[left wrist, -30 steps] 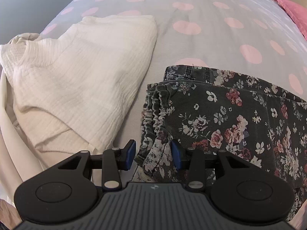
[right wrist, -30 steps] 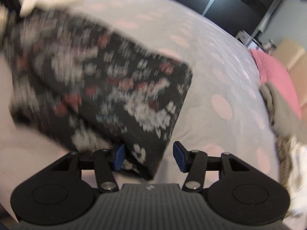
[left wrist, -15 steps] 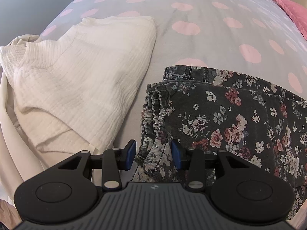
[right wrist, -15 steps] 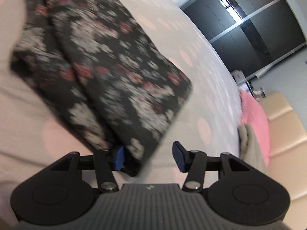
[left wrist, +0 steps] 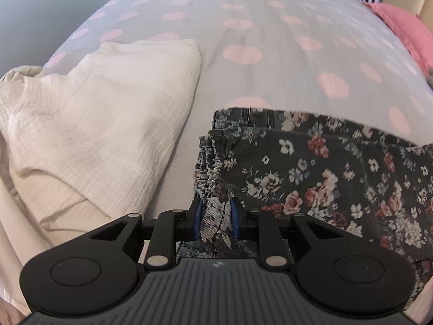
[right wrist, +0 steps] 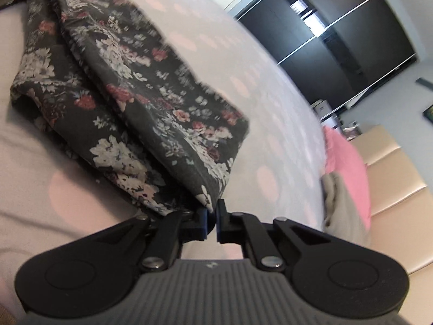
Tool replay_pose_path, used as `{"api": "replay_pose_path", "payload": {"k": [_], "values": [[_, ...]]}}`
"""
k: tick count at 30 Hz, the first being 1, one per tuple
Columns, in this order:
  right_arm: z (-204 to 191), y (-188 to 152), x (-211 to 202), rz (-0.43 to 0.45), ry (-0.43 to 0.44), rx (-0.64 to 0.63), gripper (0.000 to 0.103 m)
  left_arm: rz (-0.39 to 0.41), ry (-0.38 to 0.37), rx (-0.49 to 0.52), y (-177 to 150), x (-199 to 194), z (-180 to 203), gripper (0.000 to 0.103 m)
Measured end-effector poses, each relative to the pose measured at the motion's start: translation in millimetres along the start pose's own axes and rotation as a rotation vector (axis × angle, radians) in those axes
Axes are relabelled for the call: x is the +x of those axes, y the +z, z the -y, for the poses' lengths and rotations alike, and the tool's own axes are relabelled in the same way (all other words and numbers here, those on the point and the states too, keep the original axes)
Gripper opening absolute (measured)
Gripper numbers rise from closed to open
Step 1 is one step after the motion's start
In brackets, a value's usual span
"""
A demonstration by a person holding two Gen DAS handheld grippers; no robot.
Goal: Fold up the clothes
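A dark floral garment (left wrist: 311,178) lies folded on the spotted bed cover (left wrist: 270,27). My left gripper (left wrist: 216,216) is shut on the gathered elastic edge at its near left corner, and cloth fills the gap between the blue pads. In the right wrist view the same floral garment (right wrist: 135,103) stretches away to the upper left. My right gripper (right wrist: 213,216) is closed to a narrow slit at the garment's near corner, and the corner's edge reaches into its fingertips.
A cream textured cloth (left wrist: 94,108) lies bunched to the left of the floral garment. A pink pillow (right wrist: 349,162), a beige garment (right wrist: 338,203) and a padded headboard (right wrist: 392,162) are at the right. Dark wardrobe doors (right wrist: 338,40) stand beyond the bed.
Both grippers have closed from open. The left one pinched the elastic edge. The right one shifted right along the garment to its corner and closed there.
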State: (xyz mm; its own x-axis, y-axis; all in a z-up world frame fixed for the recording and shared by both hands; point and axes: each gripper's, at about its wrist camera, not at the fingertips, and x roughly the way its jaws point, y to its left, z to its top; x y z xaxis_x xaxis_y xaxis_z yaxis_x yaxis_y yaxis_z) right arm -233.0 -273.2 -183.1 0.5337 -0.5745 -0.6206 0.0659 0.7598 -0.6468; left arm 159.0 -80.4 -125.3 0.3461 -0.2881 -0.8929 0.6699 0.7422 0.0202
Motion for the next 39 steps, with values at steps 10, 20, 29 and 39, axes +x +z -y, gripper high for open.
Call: {"api": "replay_pose_path", "payload": {"k": [10,20,29,39], "values": [[21,2,5,-0.055,0.141,0.088,0.009,0.008,0.043,0.051,-4,6,2,0.026],[81,6,-39,-0.019,0.252,0.311,0.041,0.119,0.060,0.074,10,-32,20,0.035],[106,53,36,0.057,0.352,0.467,0.011,0.097,0.037,0.120,9,-10,38,0.028],[95,76,121,-0.016,0.359,0.499,0.000,0.036,0.053,0.160,10,21,46,0.028]]}}
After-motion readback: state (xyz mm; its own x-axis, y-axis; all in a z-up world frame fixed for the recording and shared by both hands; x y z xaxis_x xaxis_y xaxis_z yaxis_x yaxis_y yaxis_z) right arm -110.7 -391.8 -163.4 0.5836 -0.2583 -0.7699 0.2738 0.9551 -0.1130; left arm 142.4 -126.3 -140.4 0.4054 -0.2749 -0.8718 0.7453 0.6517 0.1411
